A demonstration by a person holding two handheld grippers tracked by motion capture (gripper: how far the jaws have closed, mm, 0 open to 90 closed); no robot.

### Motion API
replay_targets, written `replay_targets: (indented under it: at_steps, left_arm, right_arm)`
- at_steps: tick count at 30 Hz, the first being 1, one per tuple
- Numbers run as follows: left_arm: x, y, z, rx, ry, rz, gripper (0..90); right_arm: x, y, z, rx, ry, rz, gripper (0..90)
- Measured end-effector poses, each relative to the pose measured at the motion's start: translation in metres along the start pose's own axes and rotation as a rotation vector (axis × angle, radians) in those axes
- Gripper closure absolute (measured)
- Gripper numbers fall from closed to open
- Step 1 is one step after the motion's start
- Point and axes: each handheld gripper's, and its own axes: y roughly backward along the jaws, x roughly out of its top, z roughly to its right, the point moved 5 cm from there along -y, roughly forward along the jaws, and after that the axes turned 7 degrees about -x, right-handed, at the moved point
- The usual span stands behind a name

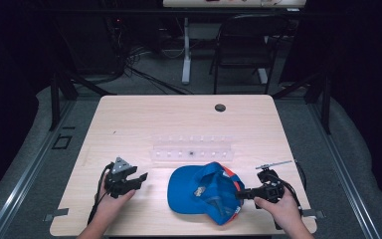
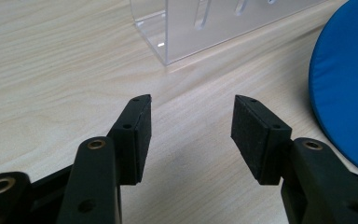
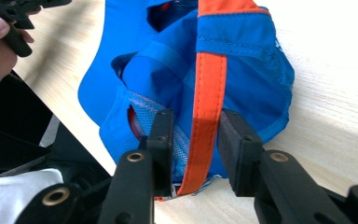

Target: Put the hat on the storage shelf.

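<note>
1. High view: a blue cap (image 1: 204,191) with orange trim lay crumpled at the lower centre of a pale wooden worktop (image 1: 129,124). The right claw (image 1: 242,194), at the lower right, reached its rear edge. The left claw (image 1: 140,178) hovered apart at the lower left. A clear plastic rack (image 1: 191,149) stood mid-frame, just above the cap. Judging by this, the work had only reached the grasp: the cap was not yet lifted or placed. Beyond the worktop, at the top of the frame, were a dark room, a folding chair (image 1: 246,45), cables and grey floor.

2. Left gripper view: the left claw (image 2: 191,121) stood spread and empty over bare wood, with the rack's corner (image 2: 186,32) at the top and the cap's brim (image 2: 345,93) at the right edge.

3. Right gripper view: the right claw (image 3: 195,149) straddled the cap's orange band (image 3: 209,93) and blue fabric at the lower centre, its jaws narrowed on them and seemingly pinching.
</note>
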Motion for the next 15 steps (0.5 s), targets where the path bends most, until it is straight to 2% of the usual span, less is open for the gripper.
replay_targets:
  at_steps: [15]
  left_arm:
    - [0.0,-0.0001,0.0008,-0.004,-0.004,-0.003,48.3]
  right_arm:
    - [0.0038,-0.0012,-0.0019,-0.001,-0.009,-0.002,74.8]
